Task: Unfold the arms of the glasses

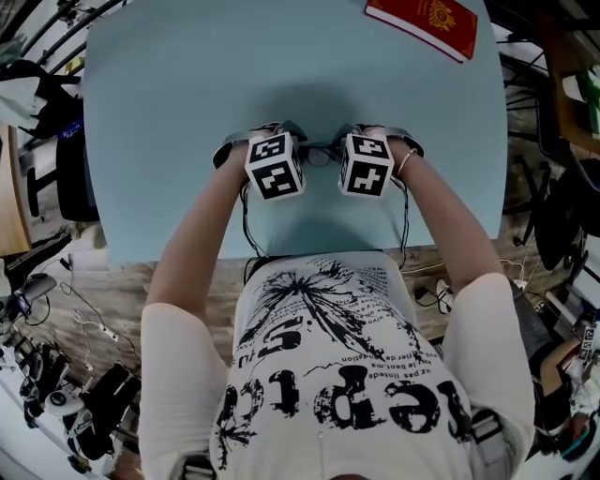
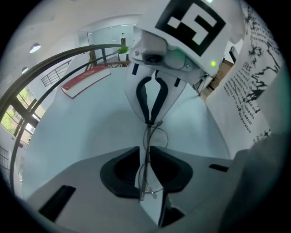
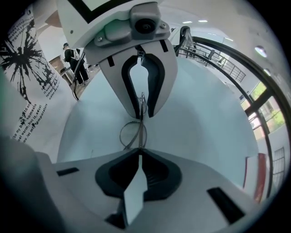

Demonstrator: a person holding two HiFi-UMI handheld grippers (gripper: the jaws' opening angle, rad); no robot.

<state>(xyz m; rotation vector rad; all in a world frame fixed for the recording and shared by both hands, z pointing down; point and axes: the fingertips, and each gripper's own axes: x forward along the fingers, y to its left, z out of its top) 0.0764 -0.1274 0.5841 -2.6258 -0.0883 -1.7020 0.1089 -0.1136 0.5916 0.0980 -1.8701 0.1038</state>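
Thin wire-rimmed glasses (image 1: pixel 319 153) hang just above the light blue table (image 1: pixel 187 112), between my two grippers, which point steeply down. My right gripper (image 3: pixel 138 152) is shut on one end of the frame; a lens ring (image 3: pixel 131 133) shows just beyond its tips. In the left gripper view the same grip shows on the wire (image 2: pixel 149 122). My left gripper (image 2: pixel 144 152) stands narrowly open around the other end. The wire frame (image 2: pixel 146 157) runs down the gap between its pads, with light on both sides. In the head view the marker cubes hide both sets of jaws.
A red book (image 1: pixel 427 23) lies at the table's far right corner and also shows as the red book (image 2: pixel 84 81) in the left gripper view. Chairs, cables and gear crowd the floor around the table. The person's torso is close behind the near table edge (image 1: pixel 319 253).
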